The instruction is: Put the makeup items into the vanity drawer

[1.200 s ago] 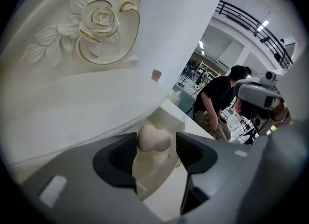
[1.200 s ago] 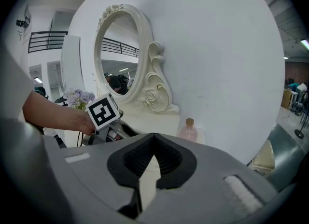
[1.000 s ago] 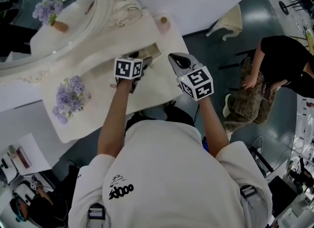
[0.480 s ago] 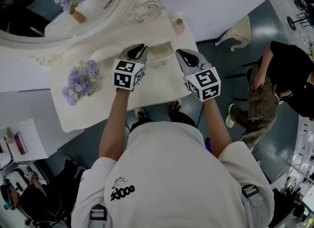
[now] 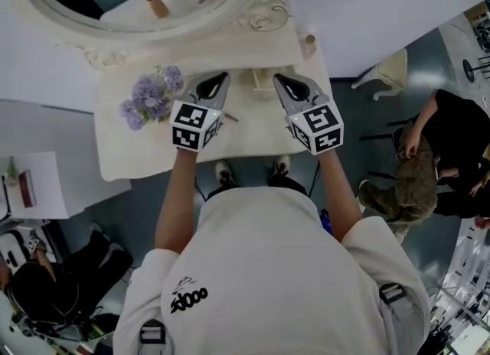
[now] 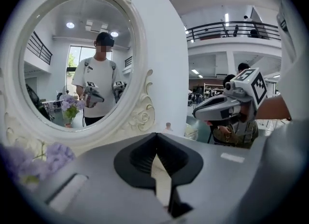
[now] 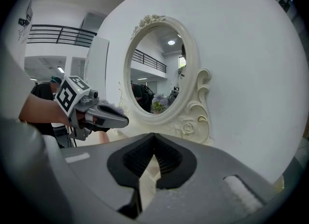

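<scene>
We see a cream vanity table [image 5: 138, 154] under both tools. Left of the left gripper [image 5: 217, 79], a bunch of purple flowers [image 5: 149, 95] rests on the top — near the tool, not touching it. Just beside that gripper, on its right, lies a thin brown stick [image 5: 230, 117]; we cannot tell what it is. Beyond both tips, the oval mirror [image 5: 99, 59] in its carved white frame stands along the table's back edge. Past the right gripper [image 5: 281, 80] and to its right, a small bottle [image 5: 308, 41] stands upright at the back corner.
</scene>
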The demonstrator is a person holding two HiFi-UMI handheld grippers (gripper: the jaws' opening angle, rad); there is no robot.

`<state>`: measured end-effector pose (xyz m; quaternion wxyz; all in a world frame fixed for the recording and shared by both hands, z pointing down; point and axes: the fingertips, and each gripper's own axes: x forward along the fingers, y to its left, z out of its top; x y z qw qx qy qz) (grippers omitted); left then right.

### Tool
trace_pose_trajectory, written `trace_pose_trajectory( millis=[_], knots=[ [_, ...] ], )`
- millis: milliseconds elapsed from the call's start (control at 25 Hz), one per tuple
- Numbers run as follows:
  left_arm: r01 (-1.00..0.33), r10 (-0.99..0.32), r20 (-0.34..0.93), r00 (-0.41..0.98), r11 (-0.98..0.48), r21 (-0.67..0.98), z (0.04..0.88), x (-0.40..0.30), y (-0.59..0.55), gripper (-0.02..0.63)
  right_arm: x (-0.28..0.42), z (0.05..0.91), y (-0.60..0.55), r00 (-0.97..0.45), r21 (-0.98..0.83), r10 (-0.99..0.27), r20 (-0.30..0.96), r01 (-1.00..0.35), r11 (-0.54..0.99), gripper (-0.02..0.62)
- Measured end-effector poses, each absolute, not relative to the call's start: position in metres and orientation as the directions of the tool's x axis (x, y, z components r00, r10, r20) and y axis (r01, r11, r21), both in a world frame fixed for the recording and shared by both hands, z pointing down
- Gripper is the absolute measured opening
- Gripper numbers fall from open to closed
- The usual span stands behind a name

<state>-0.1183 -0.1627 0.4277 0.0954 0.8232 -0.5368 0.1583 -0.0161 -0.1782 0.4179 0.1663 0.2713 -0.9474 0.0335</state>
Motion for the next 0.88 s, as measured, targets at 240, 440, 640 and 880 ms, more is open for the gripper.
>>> trace_pose_trajectory(
  millis=[240,440,640,880],
  knots=[
    [-0.949,-0.862,0.419,0.283,-0.315,-0.007,0.453,-0.156,-0.124,0.017,-0.066,0.437,-0.151,-0.839,0.019,-0.382,0.388,-0.407,0.913,0.005],
    [-0.948,-0.854,0.456,0.250,-0.311,-0.063,0.476,-0.164,-0.100,0.017,-0.099,0.475,-0.135,-0.840,-0.006,-0.273,0.470,-0.312,0.950,0.046],
    [-0.950,-0.835,0.490,0.250,-0.310,-0.042,0.503,-0.163,-0.082,0.017,-0.119,0.522,-0.120,-0.813,-0.038,-0.183,0.552,-0.244,0.969,0.055],
    [-0.966,-0.798,0.561,0.222,-0.257,0.018,0.545,-0.164,-0.060,0.017,-0.122,0.580,-0.105,-0.750,-0.070,-0.101,0.653,-0.193,0.979,0.057]
  ],
)
